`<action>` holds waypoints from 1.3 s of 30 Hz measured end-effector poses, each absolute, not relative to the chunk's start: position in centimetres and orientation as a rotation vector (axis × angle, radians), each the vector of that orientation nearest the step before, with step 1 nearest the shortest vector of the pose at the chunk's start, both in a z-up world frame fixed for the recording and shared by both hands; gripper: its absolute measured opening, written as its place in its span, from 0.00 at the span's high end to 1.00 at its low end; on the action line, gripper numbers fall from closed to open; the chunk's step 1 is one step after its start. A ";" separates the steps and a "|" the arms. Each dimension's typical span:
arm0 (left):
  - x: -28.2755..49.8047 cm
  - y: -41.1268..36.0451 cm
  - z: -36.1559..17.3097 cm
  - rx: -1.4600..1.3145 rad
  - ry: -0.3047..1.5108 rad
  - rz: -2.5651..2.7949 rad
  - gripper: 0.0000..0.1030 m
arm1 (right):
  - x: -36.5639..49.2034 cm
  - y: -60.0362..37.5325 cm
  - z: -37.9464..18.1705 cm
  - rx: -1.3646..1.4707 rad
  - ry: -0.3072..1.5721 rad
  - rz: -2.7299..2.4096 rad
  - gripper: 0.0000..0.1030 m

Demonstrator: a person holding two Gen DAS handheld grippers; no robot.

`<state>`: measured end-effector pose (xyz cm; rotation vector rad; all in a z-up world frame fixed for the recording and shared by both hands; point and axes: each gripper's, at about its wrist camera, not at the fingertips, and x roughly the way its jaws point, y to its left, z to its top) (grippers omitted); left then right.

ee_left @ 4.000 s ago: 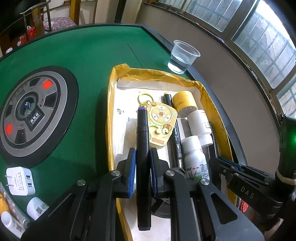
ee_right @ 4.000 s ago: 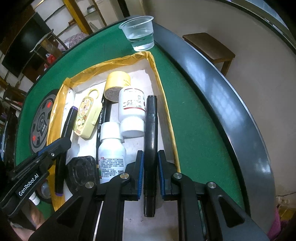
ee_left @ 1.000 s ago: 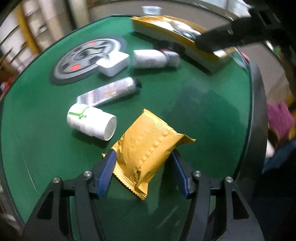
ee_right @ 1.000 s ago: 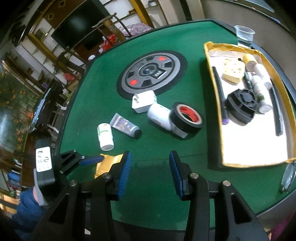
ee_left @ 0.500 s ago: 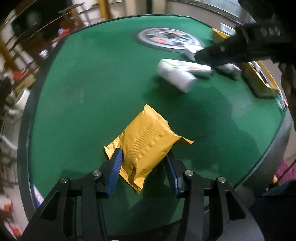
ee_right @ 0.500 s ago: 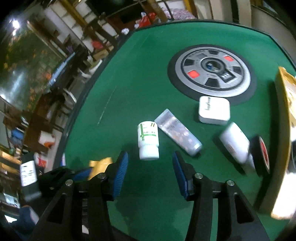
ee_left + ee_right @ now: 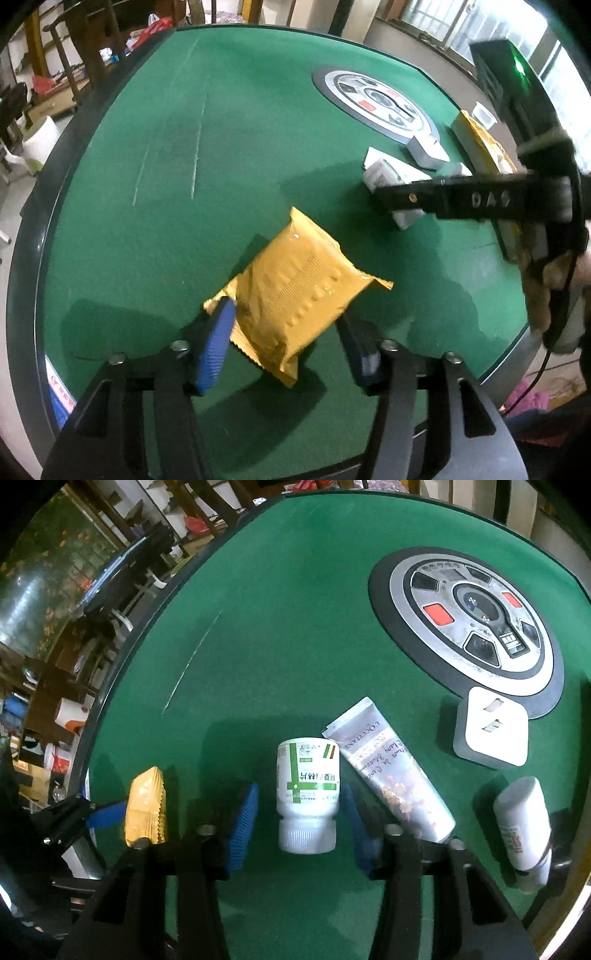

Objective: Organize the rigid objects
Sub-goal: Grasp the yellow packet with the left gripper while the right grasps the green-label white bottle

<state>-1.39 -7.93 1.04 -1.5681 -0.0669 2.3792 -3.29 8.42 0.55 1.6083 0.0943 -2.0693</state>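
Bottle [image 7: 307,794] lies near the worktop [image 7: 280,609] edge inside the open right hand-held gripper [image 7: 301,818], whose jaws were just closing; being round, it might roll away. The left hand-held gripper [image 7: 288,345] was just opening around the packet [image 7: 295,295].

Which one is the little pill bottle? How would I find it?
Look at the green table, near the edge below the round grey dial. The pill bottle lies left of the silvery tube. Only it has green stripes and a ribbed white cap.
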 end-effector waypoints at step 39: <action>-1.2 3.0 6.0 -1.402 -0.174 2.295 0.64 | 2.0 24.6 5.9 1.466 -0.323 -2.222 0.72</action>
